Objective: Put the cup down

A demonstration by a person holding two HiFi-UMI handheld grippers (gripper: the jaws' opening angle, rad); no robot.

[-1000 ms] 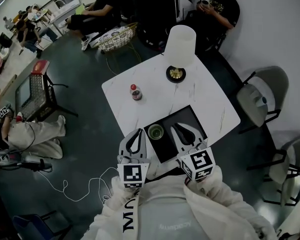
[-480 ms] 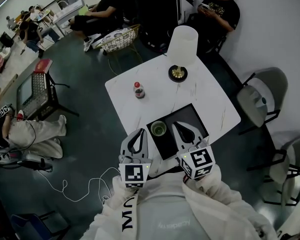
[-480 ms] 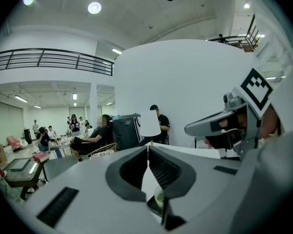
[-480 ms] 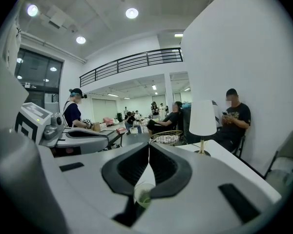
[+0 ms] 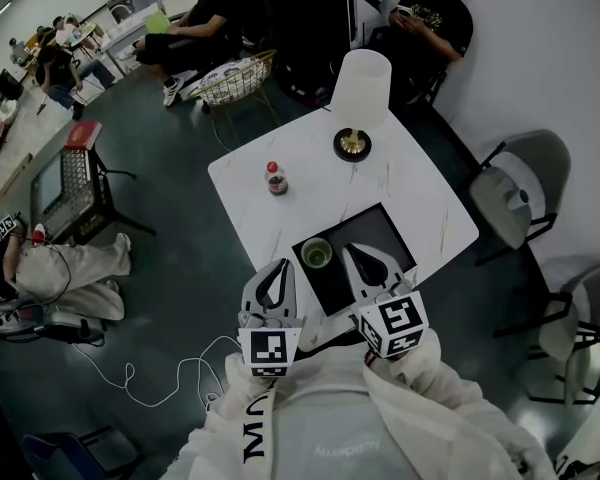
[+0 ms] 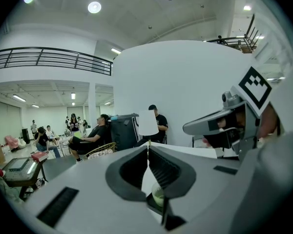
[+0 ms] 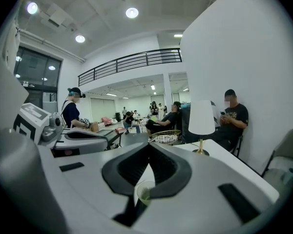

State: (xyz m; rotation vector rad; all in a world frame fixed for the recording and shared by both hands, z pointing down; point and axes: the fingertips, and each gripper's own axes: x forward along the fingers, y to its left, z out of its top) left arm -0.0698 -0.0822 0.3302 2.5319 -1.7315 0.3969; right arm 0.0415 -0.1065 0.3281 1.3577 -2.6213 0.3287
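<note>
A clear cup [image 5: 316, 254] with green drink stands on the near left corner of a black tray [image 5: 380, 230], on the white table [image 5: 410, 188]. My left gripper [image 5: 279, 264] is shut and empty just left of the cup, off the table's near corner. My right gripper [image 5: 347, 252] is also shut and empty, over the tray just right of the cup. Neither touches it. The cup [image 6: 157, 196] shows low through the opening of the left gripper [image 6: 147, 148], and the cup [image 7: 144, 193] likewise below the right gripper [image 7: 149, 148].
A white-shaded lamp [image 5: 361, 88] on a dark base stands at the table's far corner, and a small red-capped bottle [image 5: 277, 179] at its left. Grey chairs [image 5: 520, 193] stand to the right. People sit beyond the table, and cables lie on the floor at left.
Both grippers have drawn slightly back from the cup, which stays where it stands on the tray. The head view has shifted a little.
</note>
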